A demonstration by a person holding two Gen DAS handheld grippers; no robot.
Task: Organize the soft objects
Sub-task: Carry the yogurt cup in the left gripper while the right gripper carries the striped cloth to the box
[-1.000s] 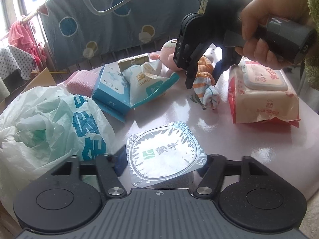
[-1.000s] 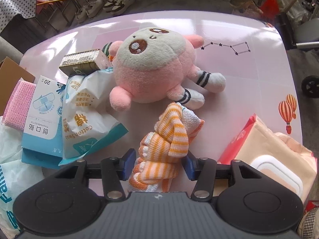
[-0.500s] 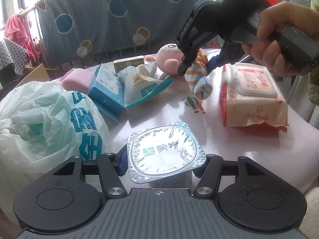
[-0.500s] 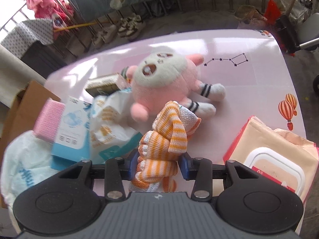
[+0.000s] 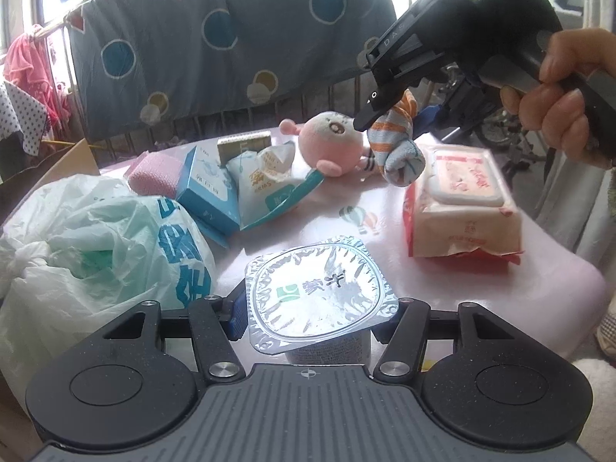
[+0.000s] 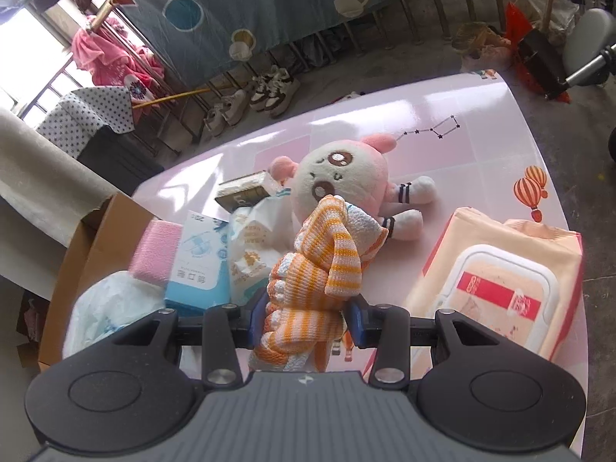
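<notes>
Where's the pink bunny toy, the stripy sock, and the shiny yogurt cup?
Pink bunny toy (image 6: 342,177), right wrist view, its face.
Stripy sock (image 6: 327,265), right wrist view, orange-striped middle.
Yogurt cup (image 5: 319,288), left wrist view, foil lid.

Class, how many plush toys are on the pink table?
1: the pink plush toy lies at the table's far side, behind the striped socks. Others may be hidden.

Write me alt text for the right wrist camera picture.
The right gripper grips a bunched orange-and-white striped sock above a pink table. Beyond lie a pink plush toy, a wet-wipes pack and blue packets.
</notes>
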